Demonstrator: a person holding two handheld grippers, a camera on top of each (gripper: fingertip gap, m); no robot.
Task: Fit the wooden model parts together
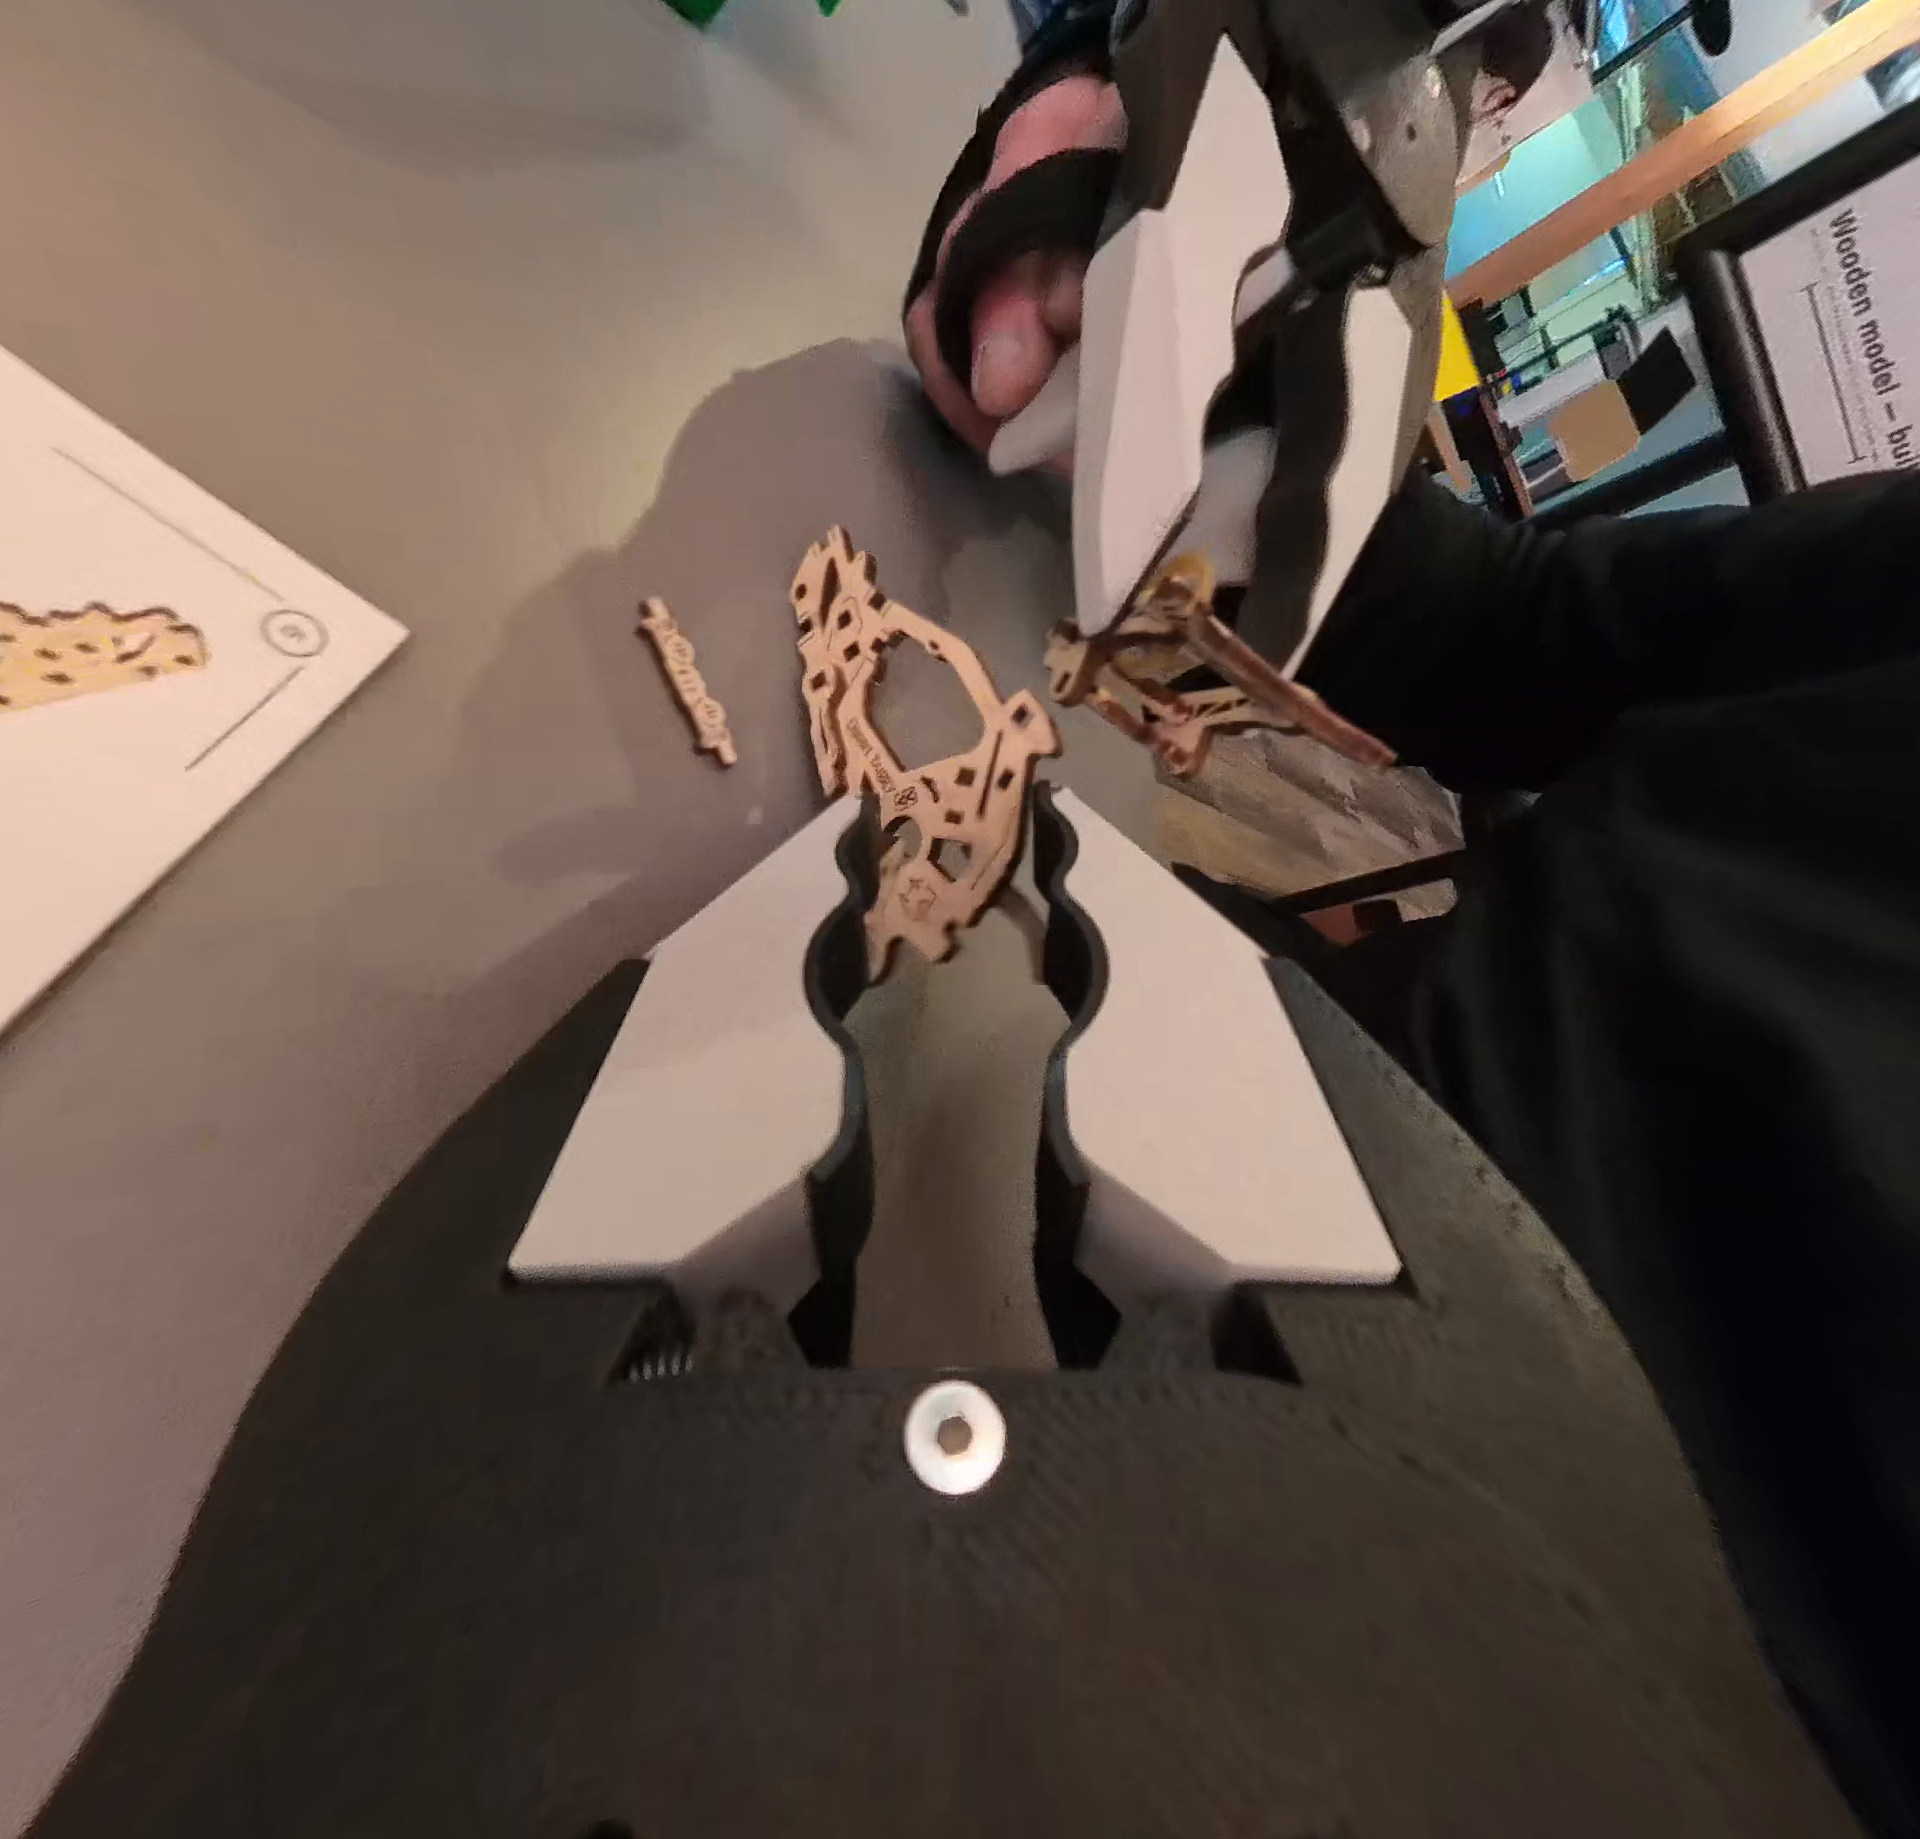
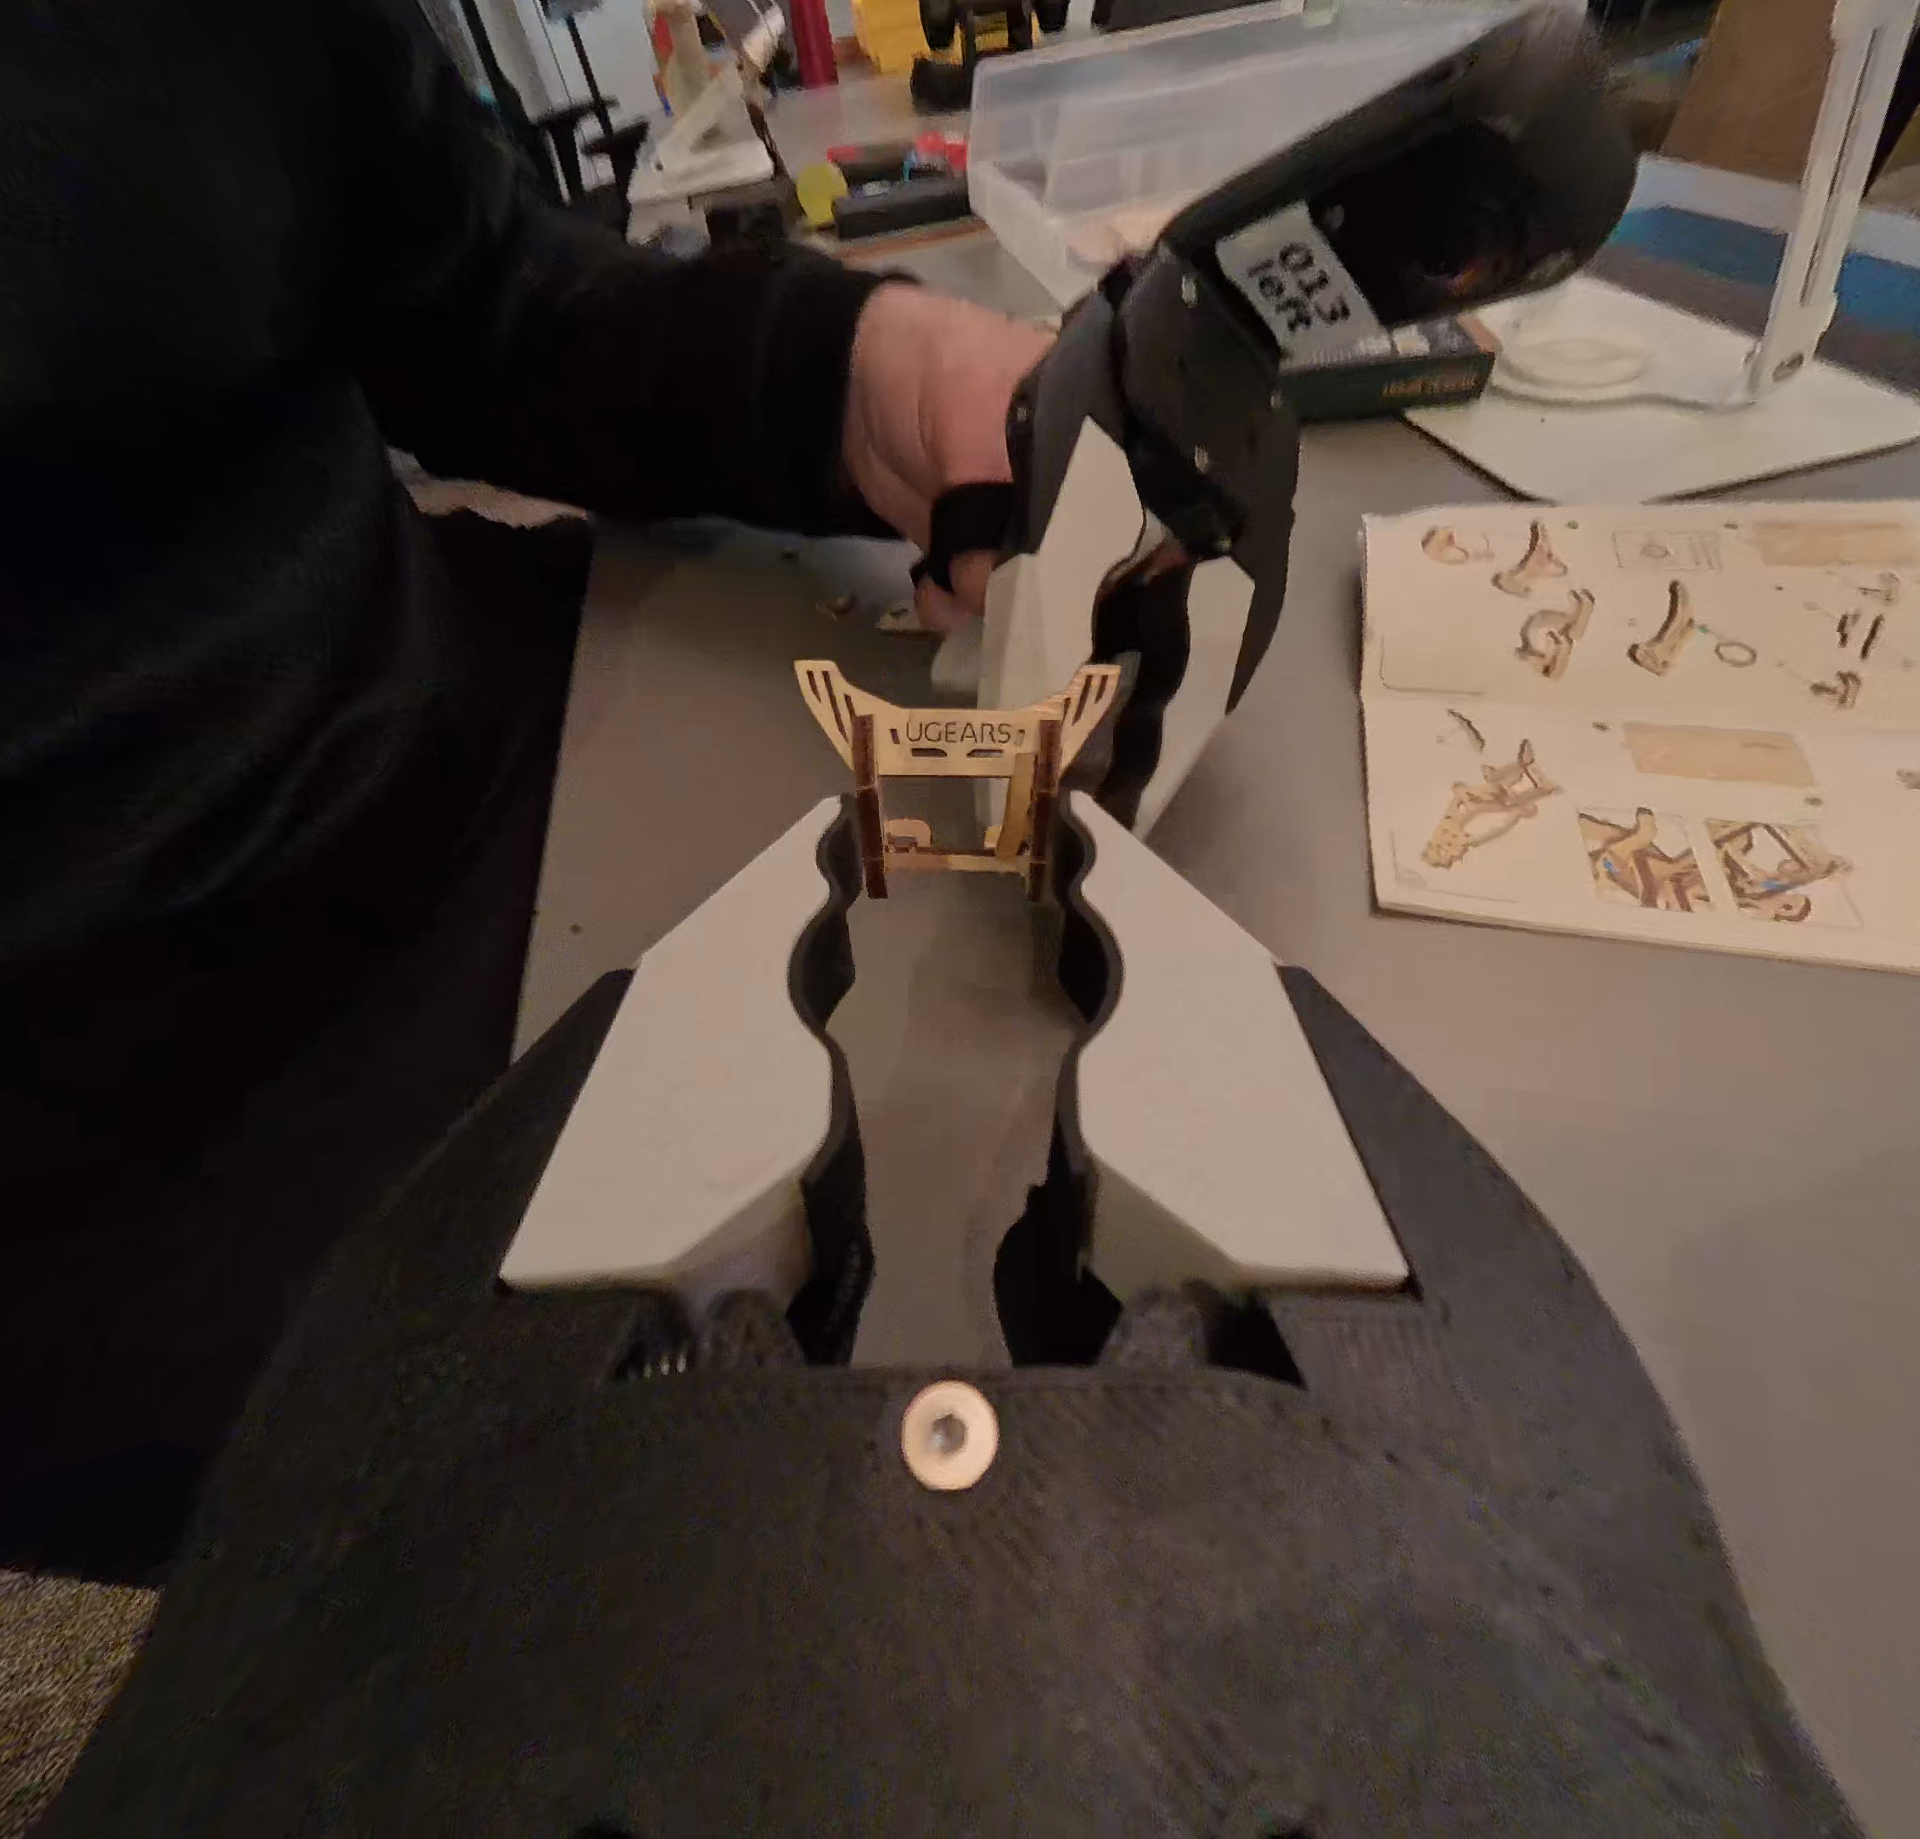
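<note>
My left gripper (image 1: pixel 948 833) is shut on a flat wooden cut-out panel (image 1: pixel 914 740) with many slots and holds it above the grey table. My right gripper (image 2: pixel 956 823) is shut on a small wooden frame assembly (image 2: pixel 956 761), clamped by its two side plates. In the left wrist view the right gripper (image 1: pixel 1184 636) comes in from the upper right with the frame (image 1: pixel 1143 677) just right of the panel; I cannot tell if they touch. In the right wrist view the left gripper (image 2: pixel 1127 740) points down just behind the frame, and the panel is hidden. A small wooden strip (image 1: pixel 686 683) lies on the table left of the panel.
An instruction sheet (image 1: pixel 156 646) lies at the left; it also shows at the right of the right wrist view (image 2: pixel 1642 729). A clear plastic box (image 2: pixel 1195 106) and a white stand (image 2: pixel 1818 231) are at the back. A person's hands and dark sleeves hold both grippers. My right fingertips sit around 5 cm from my left ones.
</note>
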